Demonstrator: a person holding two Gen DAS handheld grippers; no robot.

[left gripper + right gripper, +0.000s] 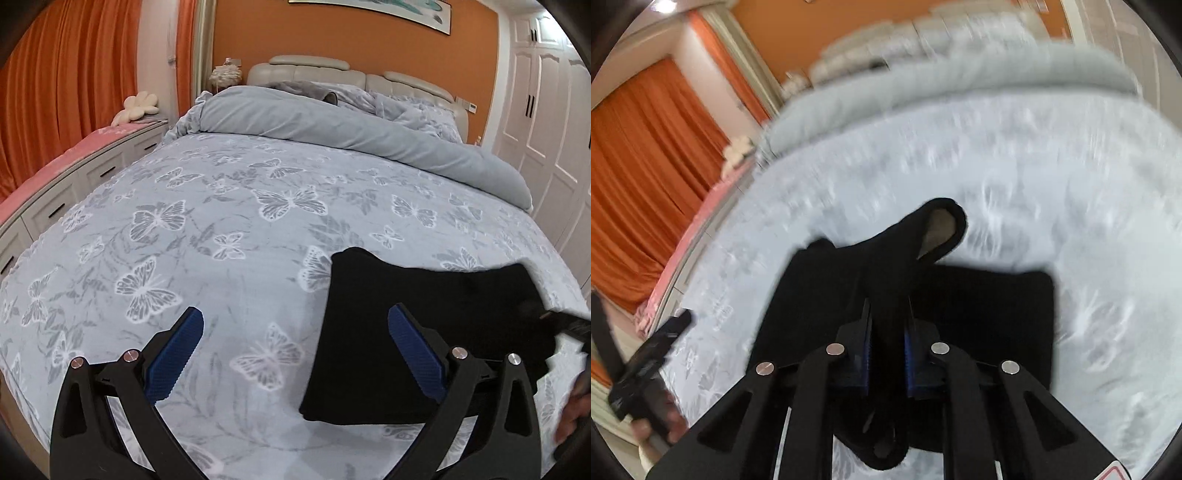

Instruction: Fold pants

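Note:
The black pants (417,332) lie folded on the butterfly-print bedspread (221,221), to the right in the left wrist view. My left gripper (295,354) is open and empty, hovering above the bed just left of the pants. My right gripper (888,332) is shut on a bunched fold of the black pants (979,314) and lifts it; a loop of fabric sticks up beyond the fingertips. The right wrist view is motion-blurred. The right gripper shows at the right edge of the left wrist view (565,325).
A rolled grey-blue duvet (351,125) and pillows lie at the head of the bed before a cream headboard (332,70). A low white dresser with a pink cover (74,162) runs along the left. White wardrobes (546,110) stand right.

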